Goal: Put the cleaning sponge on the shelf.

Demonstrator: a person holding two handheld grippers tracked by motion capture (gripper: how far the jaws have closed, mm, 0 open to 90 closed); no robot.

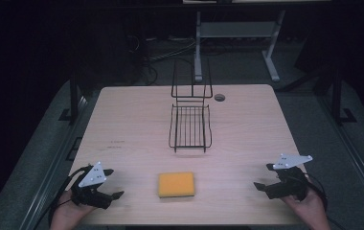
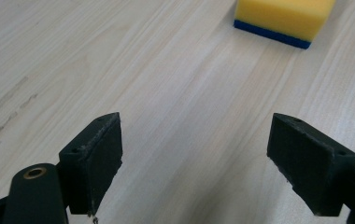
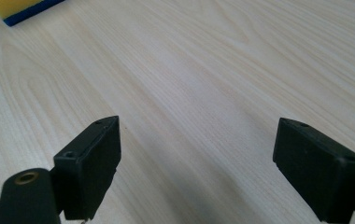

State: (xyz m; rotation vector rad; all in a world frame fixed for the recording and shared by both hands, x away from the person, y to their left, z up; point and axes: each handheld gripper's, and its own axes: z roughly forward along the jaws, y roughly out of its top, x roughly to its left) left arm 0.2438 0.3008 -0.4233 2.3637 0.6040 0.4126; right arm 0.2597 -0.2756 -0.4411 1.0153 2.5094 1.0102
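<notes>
A pale wooden table [image 1: 137, 120] spans the middle of the high view, its far half taken by a black wire rack [image 1: 190, 125] that lies open-topped at upper centre, its tall looped back rising toward the top of the frame. A round cable hole [image 1: 219, 97] sits just right of that back. The rack stands well apart from both hands, a likely place to receive something rather than an obstacle.

Lower centre, near the table's front edge, a yellow sponge [image 1: 176, 184] lies flat, untouched, between the two tools; its dark blue scouring layer faces down against the wood, as the left gripper view shows at upper right [image 2: 280, 18]. A corner of it also appears at the upper left of the right gripper view [image 3: 24, 10].

The left gripper [image 1: 110, 197] rests at lower left and the right gripper [image 1: 261, 186] at lower right, each in a hand at the table's front edge, each angled inward toward the sponge. Both sets of jaws stand wide apart with only bare wood between them, a ready stance suggesting a reach for the sponge has yet to begin.
</notes>
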